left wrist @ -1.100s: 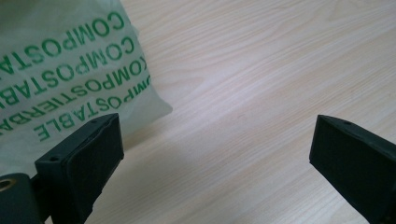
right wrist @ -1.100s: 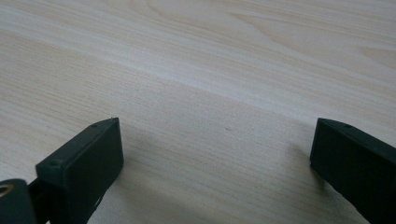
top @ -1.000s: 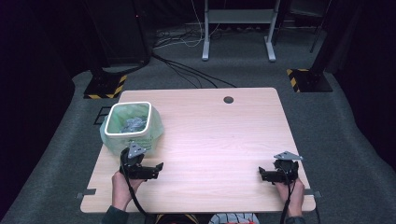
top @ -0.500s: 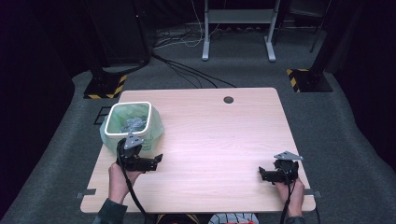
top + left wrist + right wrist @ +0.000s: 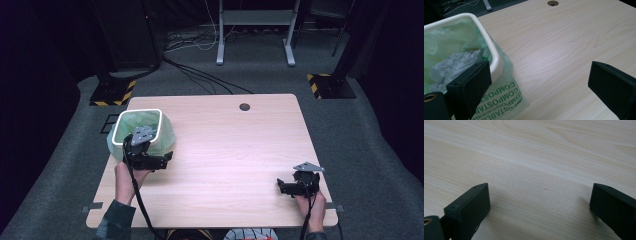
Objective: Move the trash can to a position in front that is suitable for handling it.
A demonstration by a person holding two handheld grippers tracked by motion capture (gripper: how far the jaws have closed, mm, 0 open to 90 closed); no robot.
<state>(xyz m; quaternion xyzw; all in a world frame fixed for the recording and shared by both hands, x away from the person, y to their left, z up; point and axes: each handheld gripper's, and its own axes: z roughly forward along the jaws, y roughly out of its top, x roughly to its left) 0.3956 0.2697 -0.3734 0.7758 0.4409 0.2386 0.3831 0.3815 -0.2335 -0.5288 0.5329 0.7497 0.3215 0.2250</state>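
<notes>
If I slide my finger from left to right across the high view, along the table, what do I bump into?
White bin with its green bag → left gripper → round hole in the table → right gripper. The left gripper sits at the bin's right side, so those two lie close together.

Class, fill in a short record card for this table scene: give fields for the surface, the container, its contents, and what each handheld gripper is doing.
Surface: light wooden table with a round cable hole
Container: white-rimmed bin lined with a pale green compostable bag, at the table's left side
Contents: crumpled grey-white paper
Left gripper: jaws wide open, at the bin's near edge, one jaw by the rim
Right gripper: jaws wide open, low over bare wood near the right front corner
</notes>
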